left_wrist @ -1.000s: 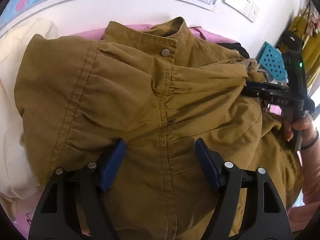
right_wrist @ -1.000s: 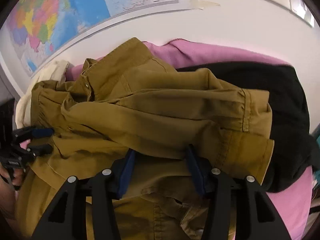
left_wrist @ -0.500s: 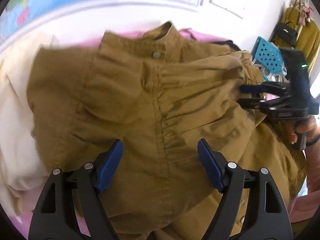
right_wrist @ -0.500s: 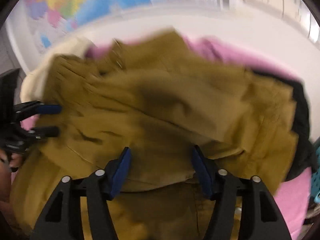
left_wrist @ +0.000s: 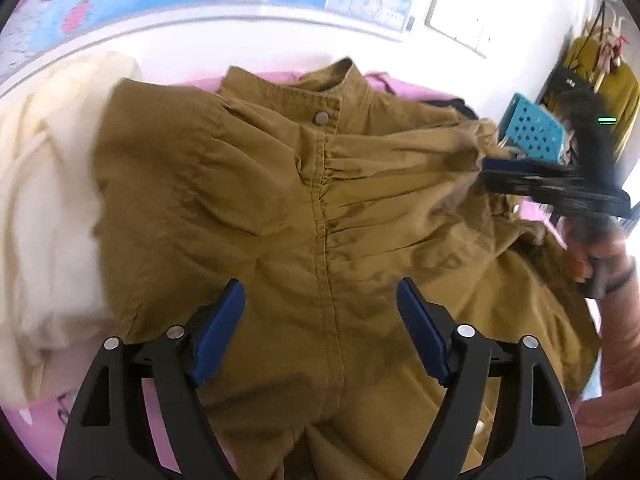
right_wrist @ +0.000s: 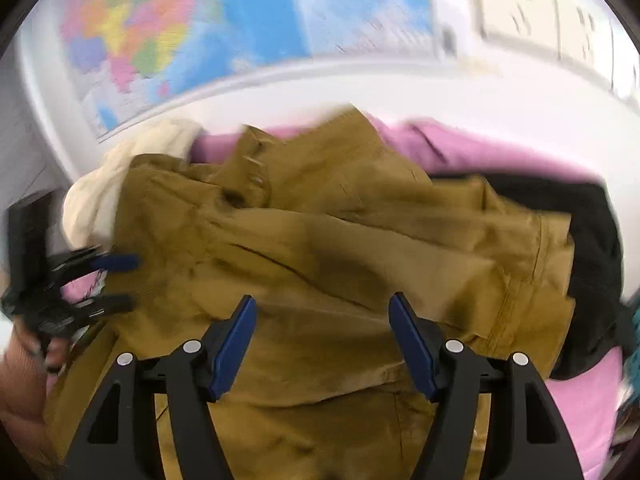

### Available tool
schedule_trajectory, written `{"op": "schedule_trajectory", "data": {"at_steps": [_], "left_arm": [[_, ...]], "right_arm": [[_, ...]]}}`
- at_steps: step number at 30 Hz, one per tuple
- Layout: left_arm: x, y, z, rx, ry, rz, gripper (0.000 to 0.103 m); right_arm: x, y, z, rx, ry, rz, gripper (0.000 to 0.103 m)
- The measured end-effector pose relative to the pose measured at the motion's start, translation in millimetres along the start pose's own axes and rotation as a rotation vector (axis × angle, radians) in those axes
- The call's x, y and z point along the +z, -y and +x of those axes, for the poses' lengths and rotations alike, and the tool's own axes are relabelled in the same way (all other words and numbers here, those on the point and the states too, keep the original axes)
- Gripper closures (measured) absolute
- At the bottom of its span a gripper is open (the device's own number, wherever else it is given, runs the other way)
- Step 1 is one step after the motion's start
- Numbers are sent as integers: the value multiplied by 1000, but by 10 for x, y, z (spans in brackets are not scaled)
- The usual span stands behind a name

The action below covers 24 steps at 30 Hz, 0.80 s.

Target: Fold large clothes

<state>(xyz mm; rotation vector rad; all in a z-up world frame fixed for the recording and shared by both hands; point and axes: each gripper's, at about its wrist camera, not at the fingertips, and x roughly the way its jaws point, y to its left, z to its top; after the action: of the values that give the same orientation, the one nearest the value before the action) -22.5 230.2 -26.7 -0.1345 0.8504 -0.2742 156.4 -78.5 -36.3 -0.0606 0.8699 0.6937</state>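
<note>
No legible text found; print on the wall map (right_wrist: 224,28) is blurred beyond reading in both views.

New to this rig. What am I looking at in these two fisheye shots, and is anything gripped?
No robot arm here: a person holds a two-finger clamp tool in each hand, each with a camera looking along its blue-padded fingers. One picture is from the left gripper, the other from the right gripper. Each view also catches the other tool at its edge.

A mustard-brown jacket lies front up, collar away from the cameras, on a pink sheet, with a cream garment to one side and a black garment to the other. Both grippers are open above the jacket; nothing is gripped.
</note>
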Motion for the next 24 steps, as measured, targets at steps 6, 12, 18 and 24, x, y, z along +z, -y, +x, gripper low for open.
{"op": "schedule_trajectory", "data": {"at_steps": [6,12,18,24], "left_arm": [[-230,-101,-511,24,58,-25,17],[-664,-238,-789,8,40,-99,15],[-1146,-342,-785,-59,-43,-197,15],[-1494,-282,-827,-106,-99,-232,15]], "right_arm": [[-94,167,147,-56,-61,33,34],[-352,150,-582,51,27,64,25],[-942,388,-1163,125,46,170,19],[-1719,607,-1368,164,26,325,19]]}}
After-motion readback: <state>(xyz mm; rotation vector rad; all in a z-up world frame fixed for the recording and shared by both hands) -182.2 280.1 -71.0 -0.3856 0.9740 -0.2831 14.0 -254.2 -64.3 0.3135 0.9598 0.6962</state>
